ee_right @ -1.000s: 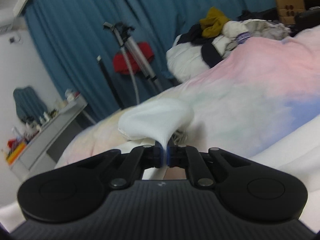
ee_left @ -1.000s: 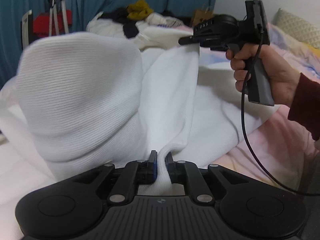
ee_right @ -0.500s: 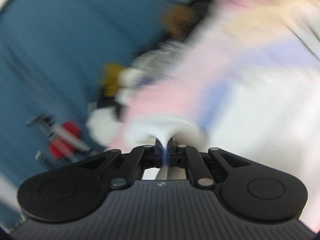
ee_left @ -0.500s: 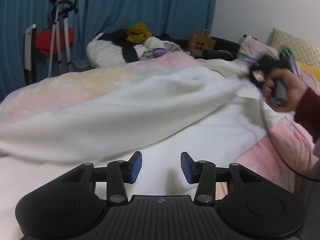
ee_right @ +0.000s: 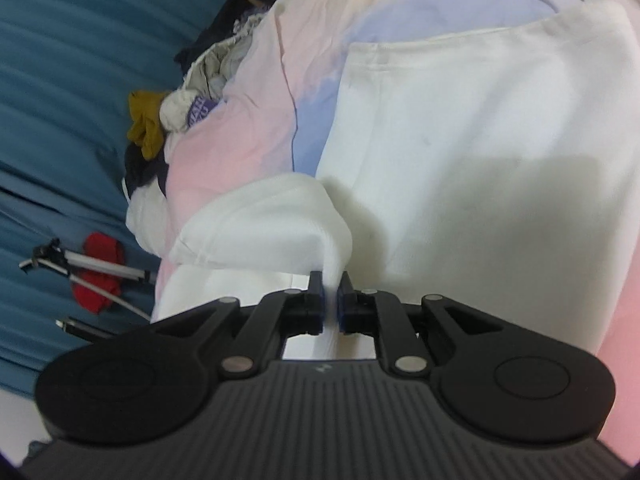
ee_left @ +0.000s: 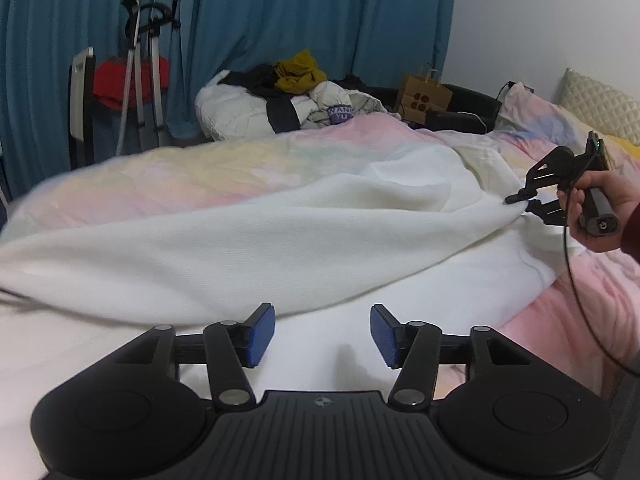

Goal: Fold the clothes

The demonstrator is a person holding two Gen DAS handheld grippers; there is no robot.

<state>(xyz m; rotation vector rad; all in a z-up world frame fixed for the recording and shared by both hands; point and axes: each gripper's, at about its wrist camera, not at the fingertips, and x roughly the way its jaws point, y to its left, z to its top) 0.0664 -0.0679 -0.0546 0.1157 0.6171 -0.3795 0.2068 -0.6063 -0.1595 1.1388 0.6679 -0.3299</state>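
Observation:
A large white knit garment (ee_left: 280, 240) lies spread across the bed, with one fold lying over its lower layer. My left gripper (ee_left: 322, 338) is open and empty, low over the garment's near part. My right gripper (ee_right: 330, 300) is shut on a pinch of the white garment (ee_right: 460, 140). In the left wrist view it (ee_left: 520, 202) shows at the far right, held in a hand, gripping the garment's right edge close to the bed.
The bed has a pastel pink, yellow and blue cover (ee_left: 168, 176). A heap of other clothes (ee_left: 288, 96) lies at the far side before blue curtains (ee_left: 300, 12). A brown paper bag (ee_left: 424, 96), a pillow (ee_left: 596, 104) and a stand with a red item (ee_left: 128, 76) are around it.
My left gripper let go of the garment and opened. The garment dropped from a raised bunch to lying on the bed. My right gripper swung down to the right, still gripping it.

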